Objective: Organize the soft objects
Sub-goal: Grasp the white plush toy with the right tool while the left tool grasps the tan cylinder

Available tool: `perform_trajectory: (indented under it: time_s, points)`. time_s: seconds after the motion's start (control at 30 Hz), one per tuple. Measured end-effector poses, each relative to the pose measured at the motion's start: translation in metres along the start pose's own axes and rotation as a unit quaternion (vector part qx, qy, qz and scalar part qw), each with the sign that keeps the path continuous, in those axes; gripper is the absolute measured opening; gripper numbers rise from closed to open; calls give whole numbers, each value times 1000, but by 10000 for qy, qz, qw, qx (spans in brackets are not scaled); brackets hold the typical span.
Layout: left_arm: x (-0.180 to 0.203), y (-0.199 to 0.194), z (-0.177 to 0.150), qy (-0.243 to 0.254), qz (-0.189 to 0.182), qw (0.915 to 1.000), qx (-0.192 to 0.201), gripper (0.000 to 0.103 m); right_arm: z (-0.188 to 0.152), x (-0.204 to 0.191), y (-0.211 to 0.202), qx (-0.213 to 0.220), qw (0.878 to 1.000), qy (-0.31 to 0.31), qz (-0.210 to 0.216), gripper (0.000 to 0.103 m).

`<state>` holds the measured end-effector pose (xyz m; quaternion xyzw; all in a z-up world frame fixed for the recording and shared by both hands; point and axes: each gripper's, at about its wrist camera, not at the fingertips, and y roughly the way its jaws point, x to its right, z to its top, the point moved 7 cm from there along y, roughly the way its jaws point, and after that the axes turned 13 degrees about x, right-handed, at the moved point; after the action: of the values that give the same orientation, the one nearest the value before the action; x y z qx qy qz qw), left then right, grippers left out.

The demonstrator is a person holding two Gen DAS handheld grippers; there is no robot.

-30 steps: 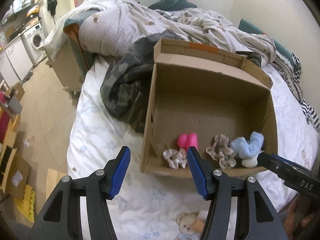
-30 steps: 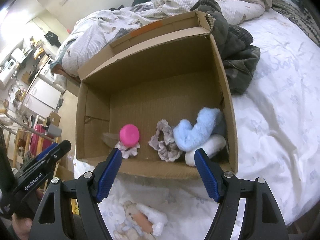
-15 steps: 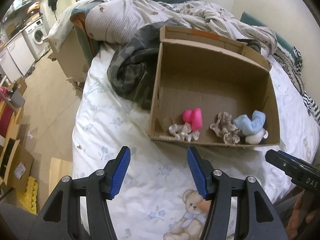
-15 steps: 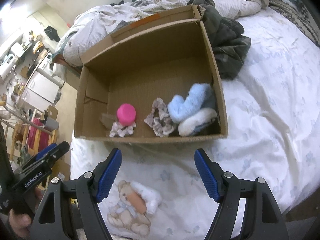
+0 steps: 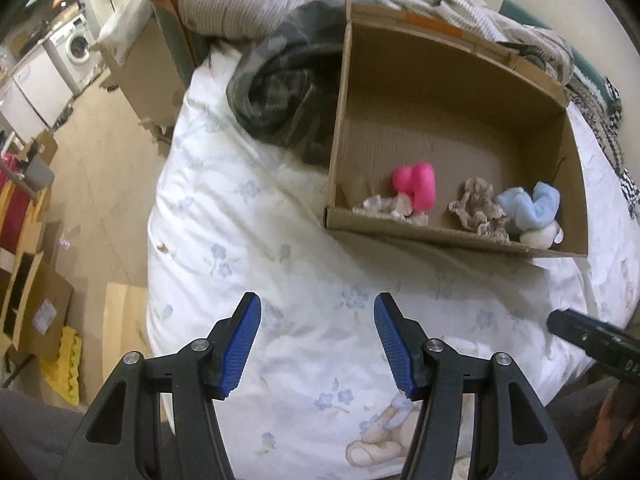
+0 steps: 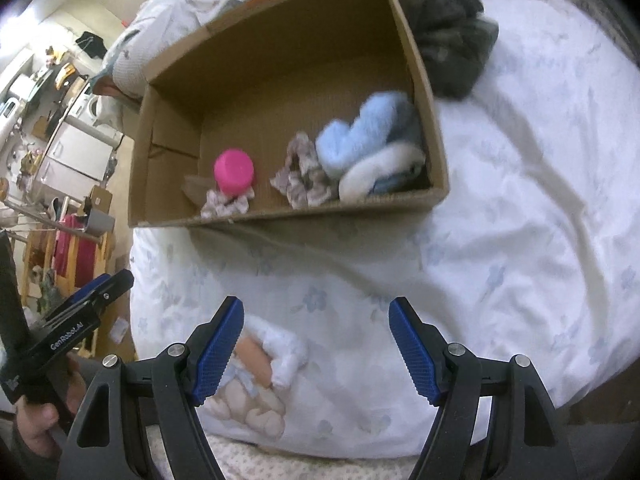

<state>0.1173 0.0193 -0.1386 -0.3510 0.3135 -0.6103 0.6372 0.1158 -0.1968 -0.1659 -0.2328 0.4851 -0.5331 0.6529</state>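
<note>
A cardboard box (image 5: 460, 60) (image 6: 424, 60) lies on the bed. Along its near wall lie a pink soft toy (image 5: 416, 186) (image 6: 234, 172), a pale scrunchie (image 5: 390, 208) (image 6: 226, 204), a beige scrunchie (image 5: 478, 208) (image 6: 302, 178), a light blue plush (image 5: 528, 208) (image 6: 360, 140) and a white plush (image 5: 538, 236) (image 6: 380, 172). My left gripper (image 5: 318, 346) is open and empty above the sheet. My right gripper (image 6: 316, 352) is open and empty above the sheet, beside a teddy bear (image 6: 256, 384) (image 5: 384, 436).
A camouflage garment (image 5: 280, 92) (image 6: 448, 44) lies against the box's side. Rumpled bedding (image 5: 256, 4) is piled behind the box. The bed edge drops to a wooden floor (image 5: 100, 168) at left, with cartons (image 5: 32, 312) and a washing machine (image 5: 76, 48).
Both grippers have pulled back from the box toward the near edge of the bed. The box now looks smaller and farther. The teddy bear has come into view below the fingers.
</note>
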Motion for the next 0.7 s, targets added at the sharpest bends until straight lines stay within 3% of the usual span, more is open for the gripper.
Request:
perform_trajectory:
  time_s: [0.27, 0.57, 0.63, 0.67, 0.7]
  points:
    - [6, 13, -8, 11, -19, 9996, -286, 55, -39, -2, 34, -1093, 9940, -29, 4, 79]
    - [20, 23, -17, 222, -74, 9984, -513, 55, -56, -29, 66, -1403, 9887, -537, -28, 79]
    - [22, 24, -19, 302, -81, 9981, -531, 55, -60, -34, 74, -1445, 9872, -670, -15, 68]
    - [22, 24, -20, 345, -82, 9979, -542, 55, -61, -37, 76, -1470, 9863, -749, -15, 51]
    - [23, 24, -21, 375, -80, 9977, -555, 55, -61, -39, 79, -1483, 9855, -817, -55, 41]
